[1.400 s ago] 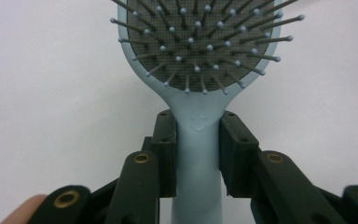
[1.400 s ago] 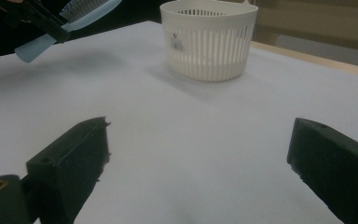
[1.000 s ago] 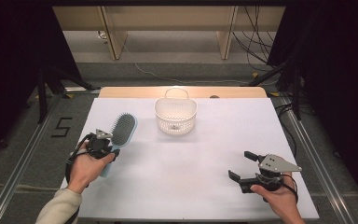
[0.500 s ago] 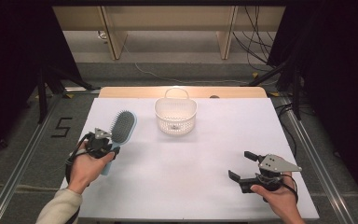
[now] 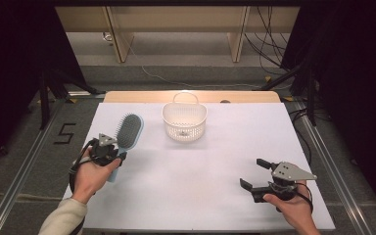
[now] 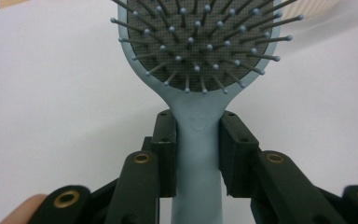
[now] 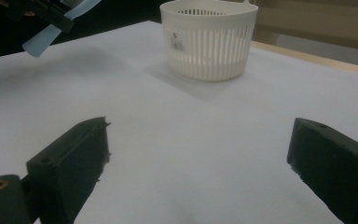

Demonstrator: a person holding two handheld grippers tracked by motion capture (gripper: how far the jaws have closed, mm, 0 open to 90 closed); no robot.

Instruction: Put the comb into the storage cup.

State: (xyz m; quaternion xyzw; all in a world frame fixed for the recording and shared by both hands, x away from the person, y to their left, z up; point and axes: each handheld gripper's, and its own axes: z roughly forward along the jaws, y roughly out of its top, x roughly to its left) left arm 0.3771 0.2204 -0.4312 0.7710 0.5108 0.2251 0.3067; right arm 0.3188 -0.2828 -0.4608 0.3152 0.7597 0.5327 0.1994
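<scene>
Okay, my left gripper (image 6: pixel 196 140) clamps the blue hairbrush (image 6: pixel 198 60) handle. Right gripper (image 5: pixel 258 175) sits open over the desk (image 5: pixel 215 196), white basket (image 5: pixel 184 122) ahead.

The table (image 5: pixel 200 171) is seen from above in the high view, from the person's side, with the camera faced forward and down; the whole top and the floor beyond are taken in from far off. In the left gripper view, the scene is looked at along the left tool (image 6: pixel 198 154) from very near, so that the brush (image 6: pixel 200 56) is shown large against the white top. In the right gripper view, the table is looked across low along the right tool (image 7: pixel 200 154) toward the basket (image 7: pixel 209 39) at the far edge. The basket and white top are shared by the high and right views; the brush is shared by all three.
</scene>
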